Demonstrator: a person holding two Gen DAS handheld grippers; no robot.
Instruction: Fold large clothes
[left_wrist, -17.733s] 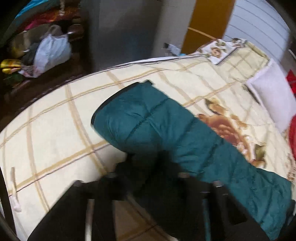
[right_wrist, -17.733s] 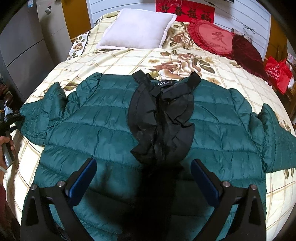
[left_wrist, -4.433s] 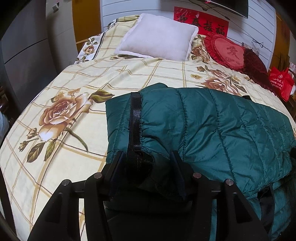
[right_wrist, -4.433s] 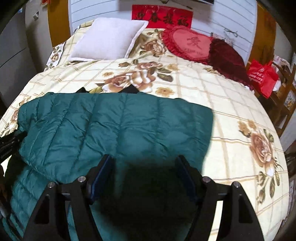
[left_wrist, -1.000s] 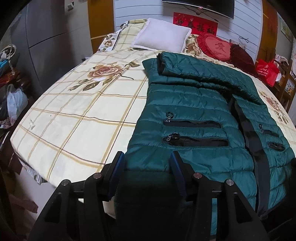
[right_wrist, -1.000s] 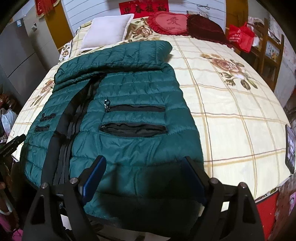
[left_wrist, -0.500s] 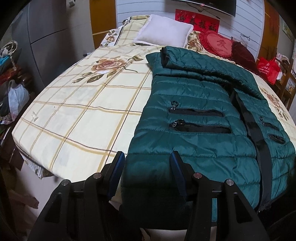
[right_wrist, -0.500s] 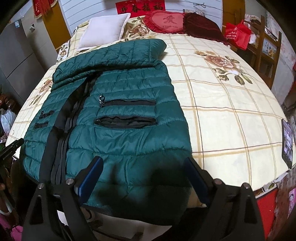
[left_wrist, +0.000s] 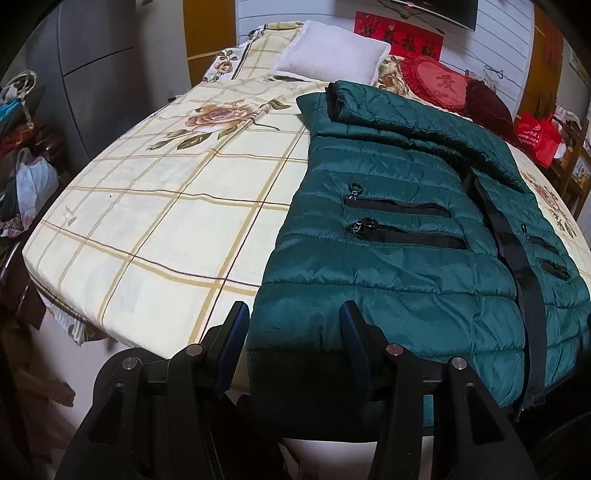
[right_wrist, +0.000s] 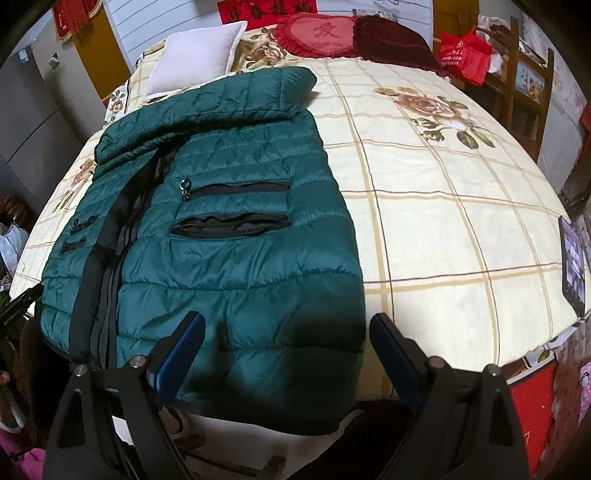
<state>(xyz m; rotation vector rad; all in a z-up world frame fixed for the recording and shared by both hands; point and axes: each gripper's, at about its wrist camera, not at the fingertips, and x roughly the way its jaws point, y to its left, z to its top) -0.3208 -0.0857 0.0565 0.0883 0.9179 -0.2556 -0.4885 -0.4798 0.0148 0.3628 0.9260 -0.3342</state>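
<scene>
Jacket (left_wrist: 399, 258) lies on the bed (left_wrist: 155, 229) w/ sleeves tucked, hem at 6 o'clock hanging off. Both tools spread, left tool (left_wrist: 293, 339) & right tool (right_wrist: 286, 350) holding nothing. Bottom-up fold prob left.

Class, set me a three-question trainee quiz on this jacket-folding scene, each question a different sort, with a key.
1. True or false: the green jacket lies front up, pockets showing.
2. The white pillow sits: A) at the head of the bed, B) on the jacket, C) on the floor.
3. Fill in: the left tongs and right tongs are both ____.

Key: 1 true; 2 A; 3 open.
</scene>
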